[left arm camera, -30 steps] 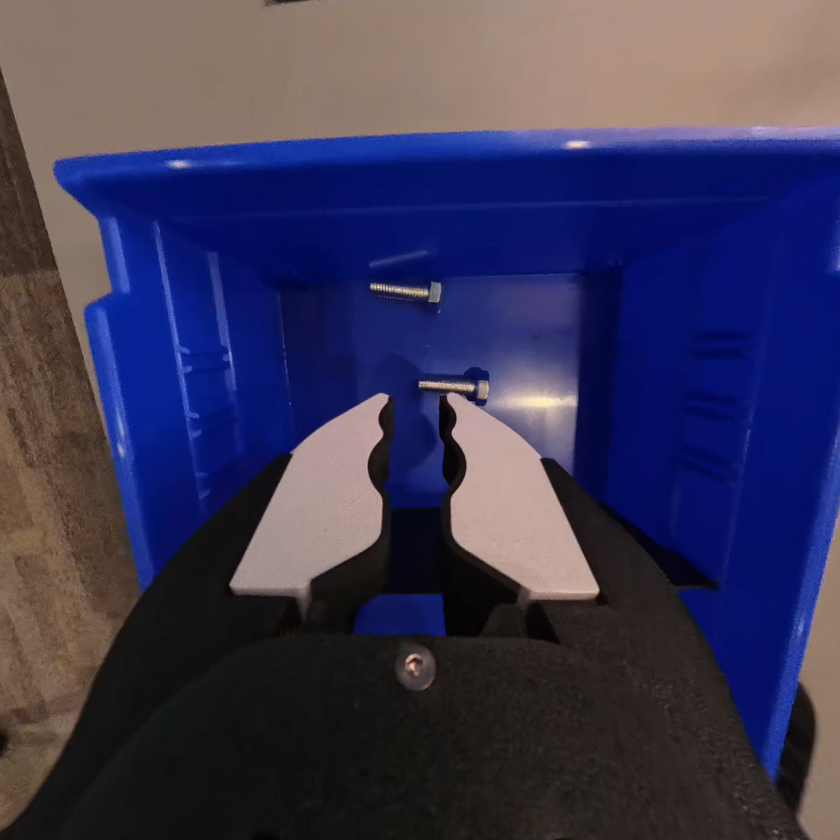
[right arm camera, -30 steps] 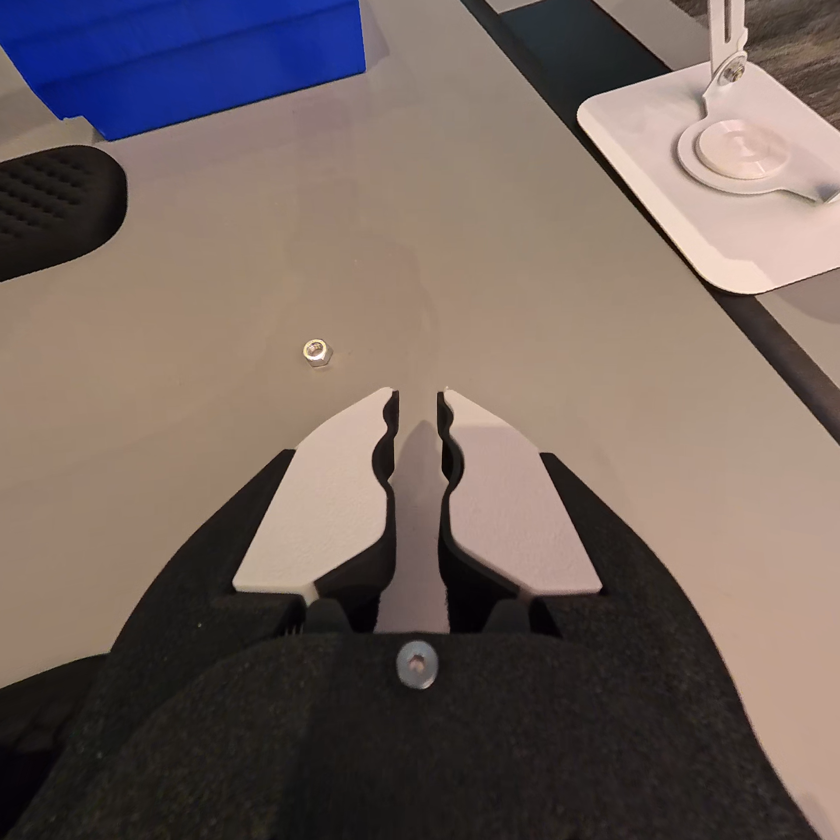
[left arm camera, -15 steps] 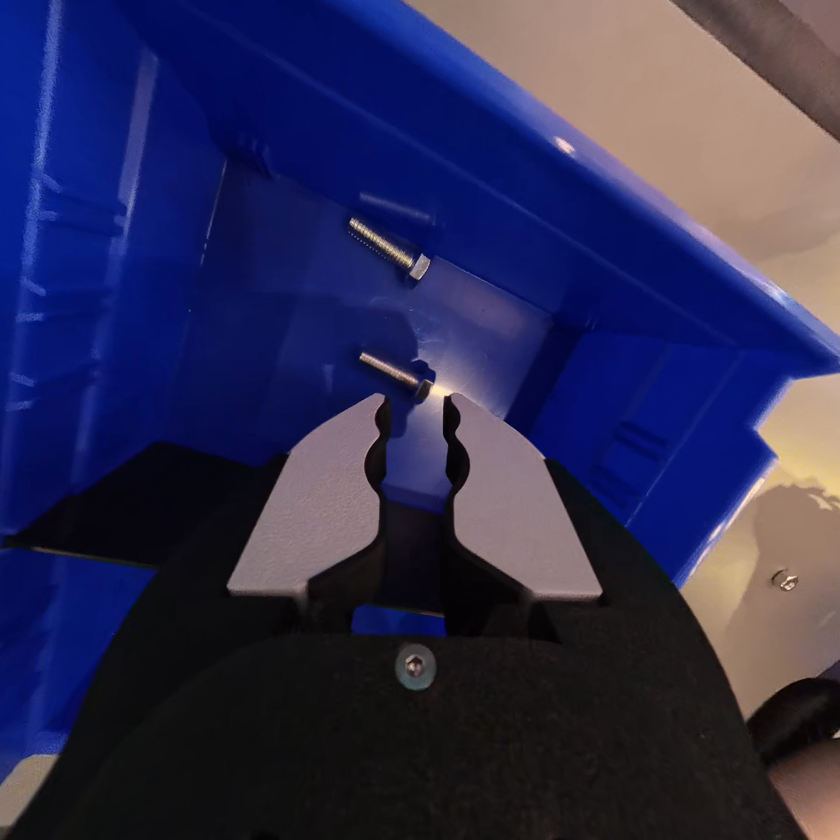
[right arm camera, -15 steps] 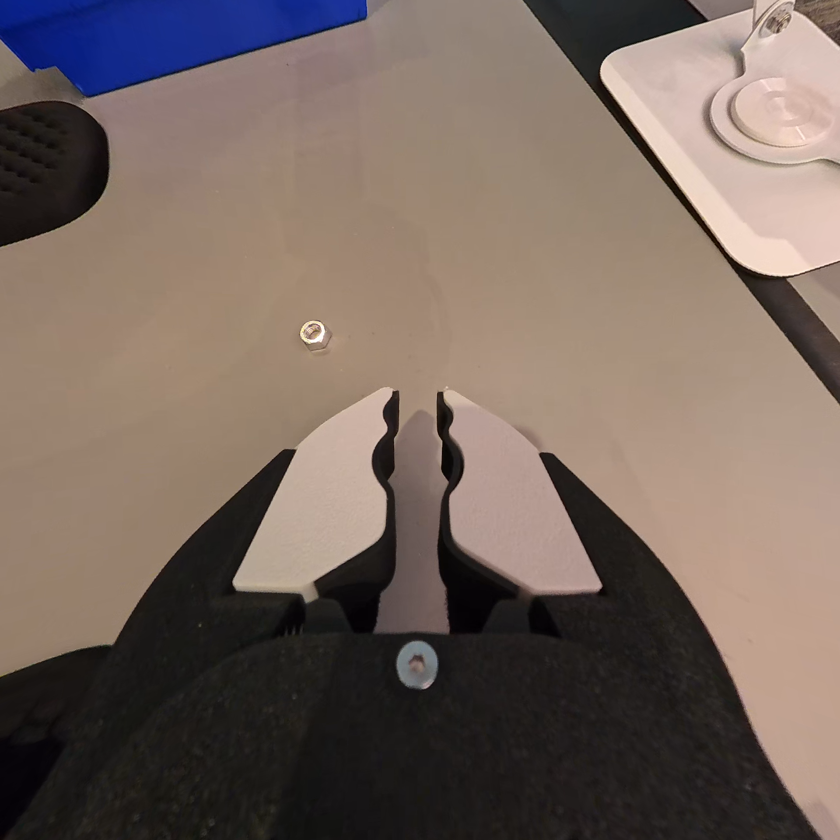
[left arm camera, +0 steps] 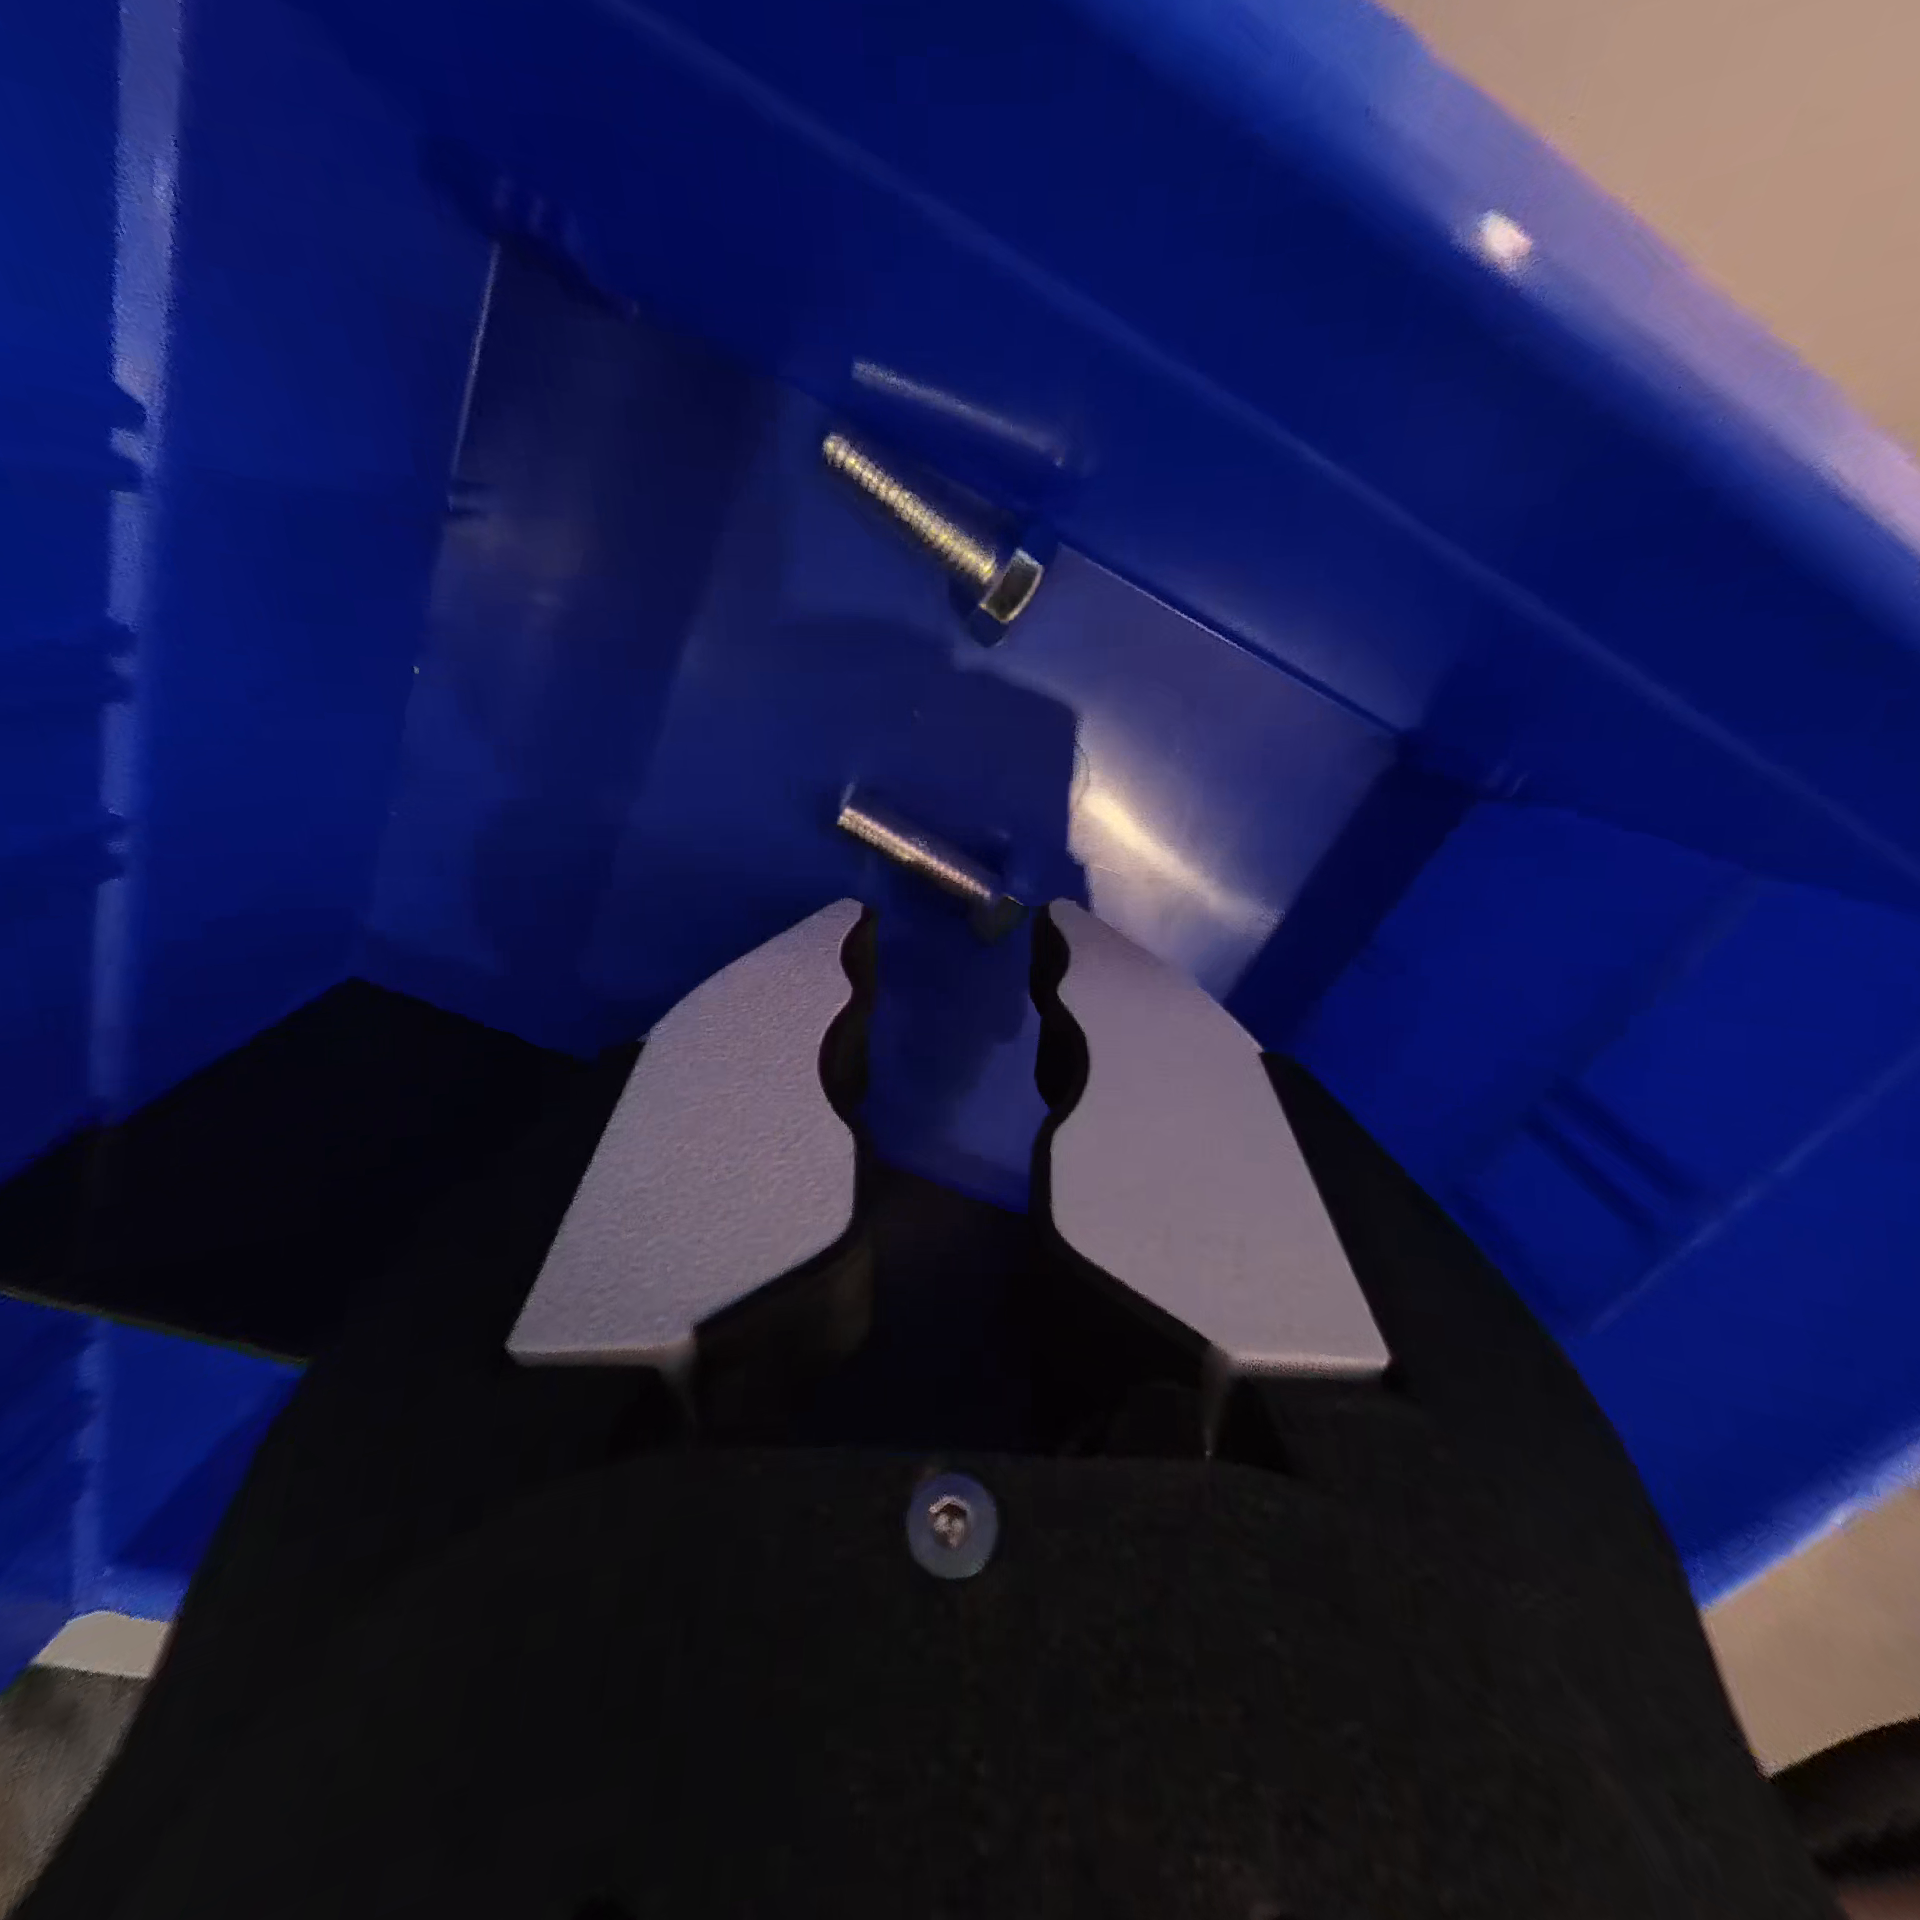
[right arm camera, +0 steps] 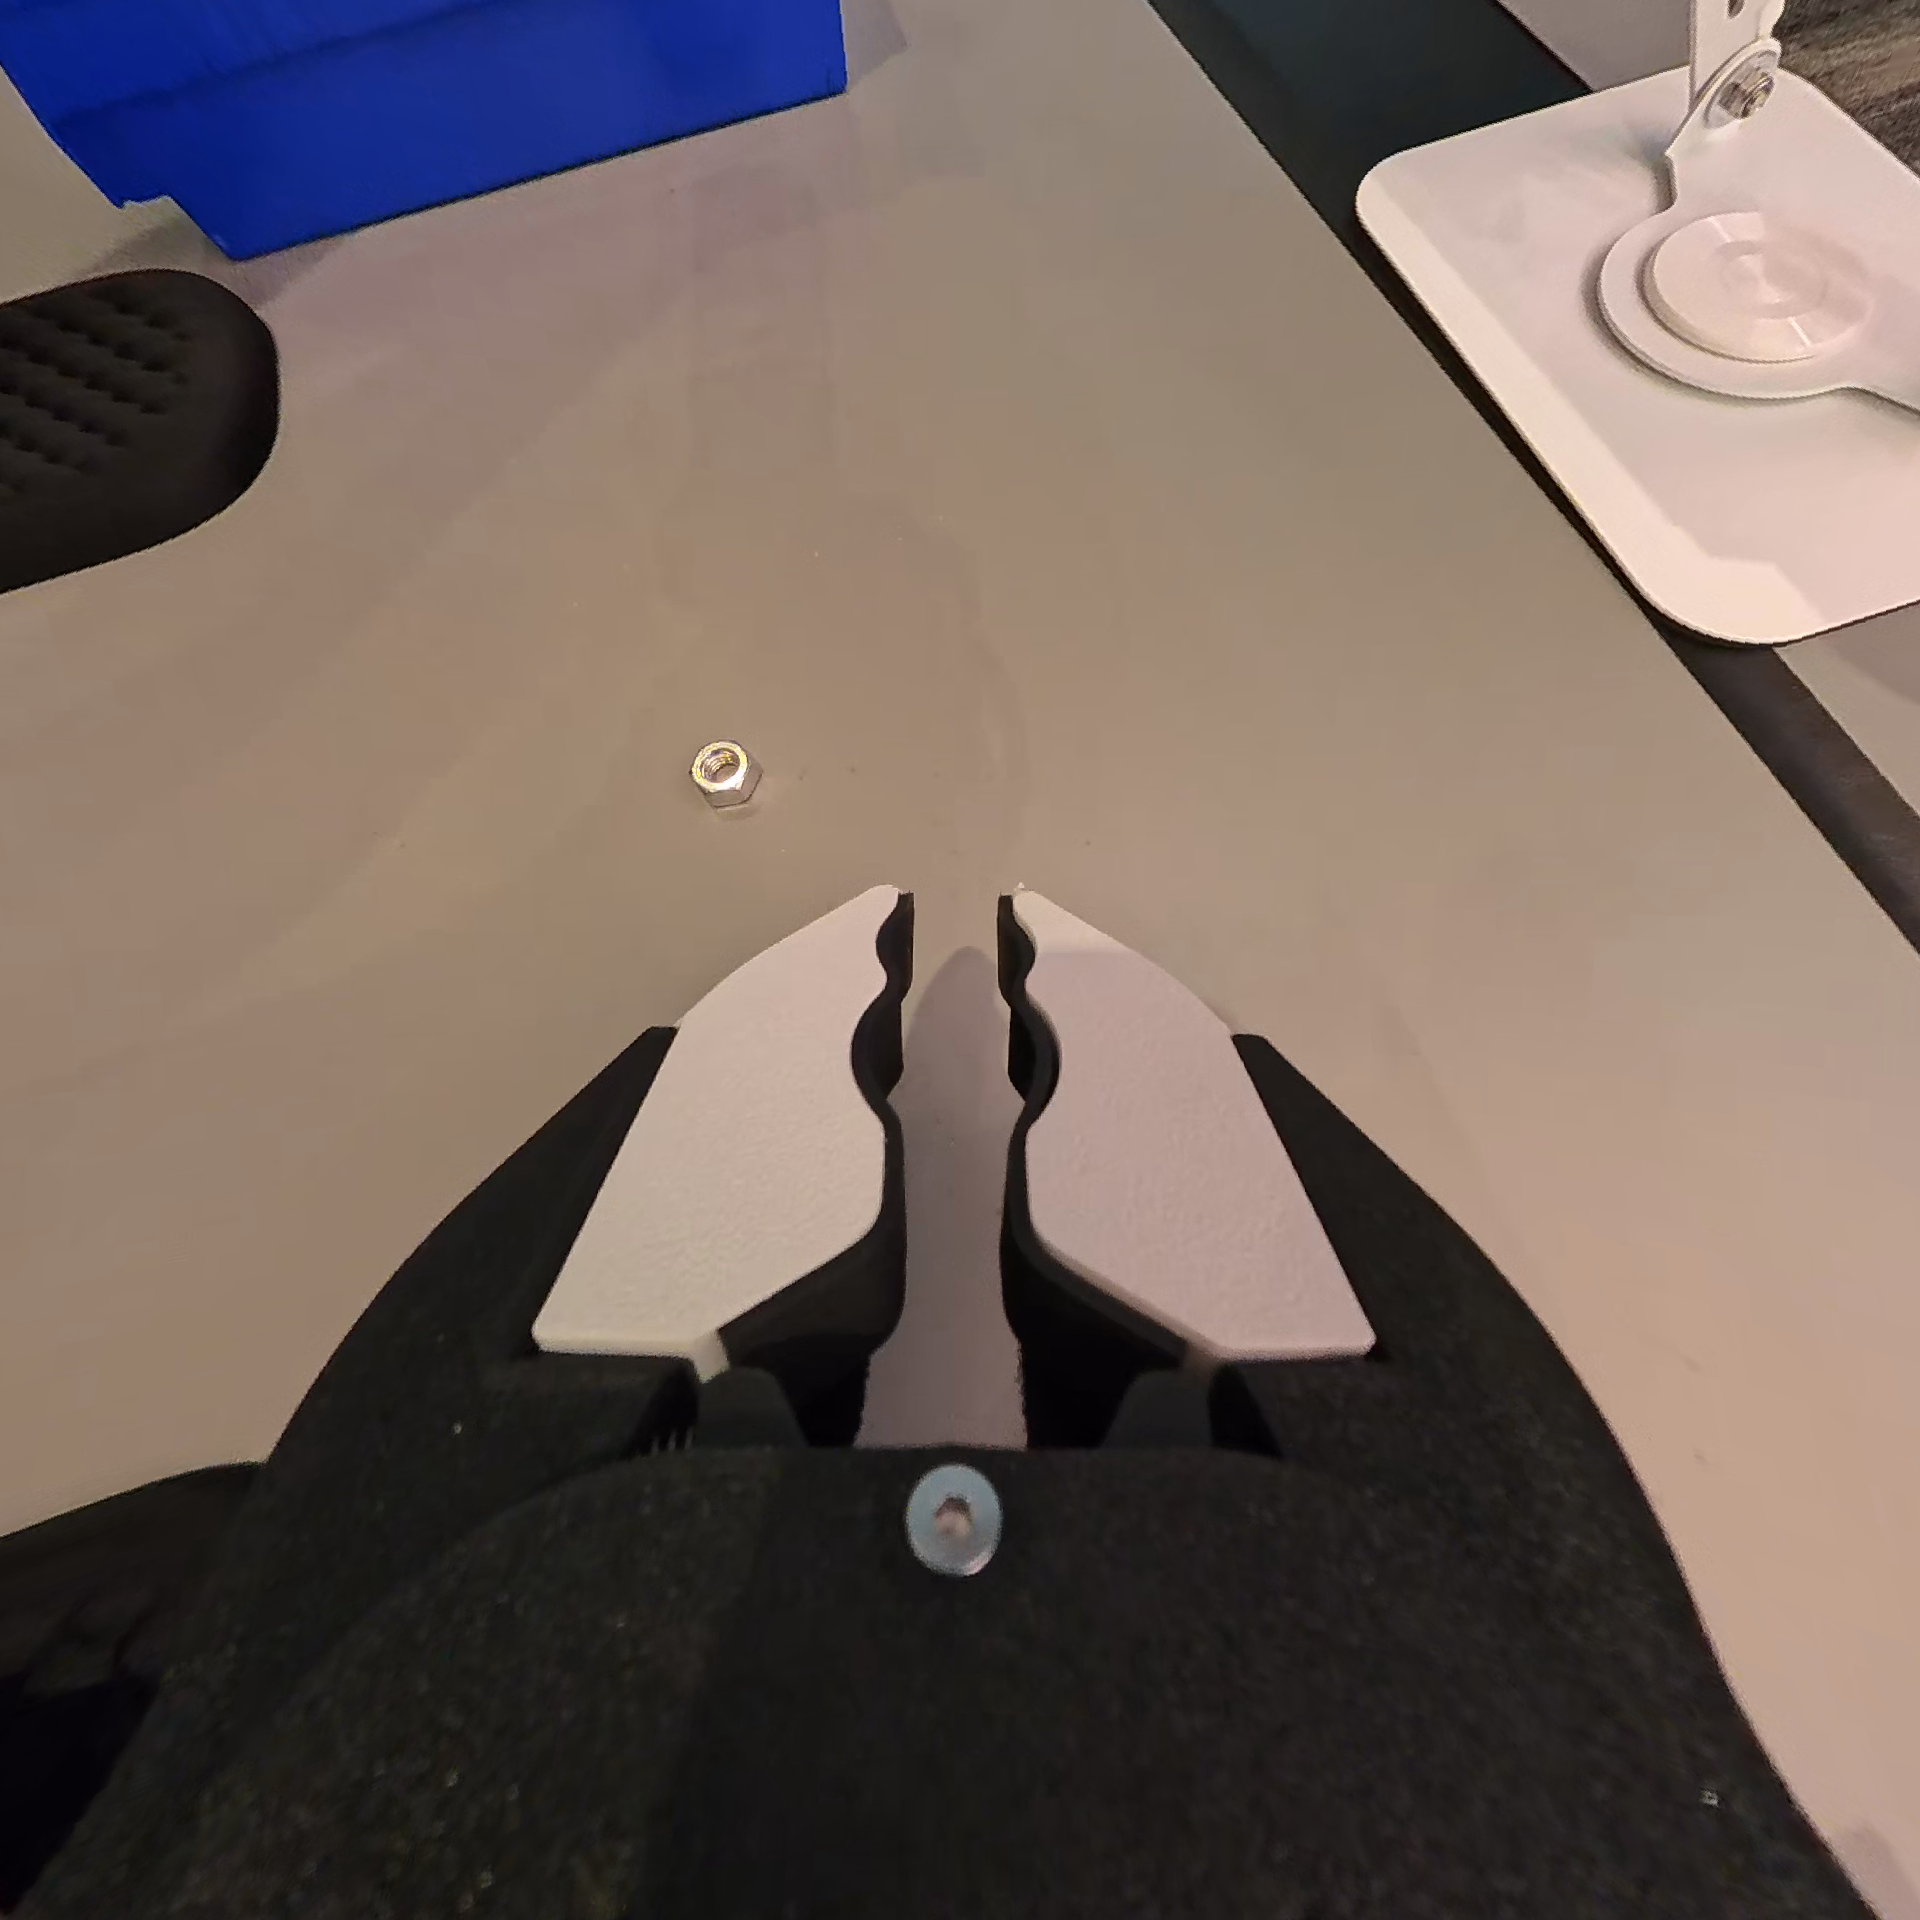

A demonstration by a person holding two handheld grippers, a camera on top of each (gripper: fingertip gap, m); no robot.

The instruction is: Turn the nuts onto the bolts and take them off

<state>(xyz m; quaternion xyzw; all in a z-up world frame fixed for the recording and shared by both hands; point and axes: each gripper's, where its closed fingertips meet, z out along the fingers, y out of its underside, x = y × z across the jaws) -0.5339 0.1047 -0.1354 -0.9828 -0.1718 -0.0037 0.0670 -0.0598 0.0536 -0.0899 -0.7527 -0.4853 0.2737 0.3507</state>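
Bolts lie loose inside a blue bin: the nearer bolt sits just ahead of the left hand-held gripper, its shank running up-left and its head by the right fingertip, jaws slightly spread and empty; a second bolt lies farther in. Out on the desk, a nut rests ahead-left of the right hand-held gripper, likewise parted and empty.

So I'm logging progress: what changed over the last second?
The left gripper tilted and closed in on the nearer bolt in the blue bin, jaws open. Unchanged: the right gripper open and empty, the nut loose on the table.
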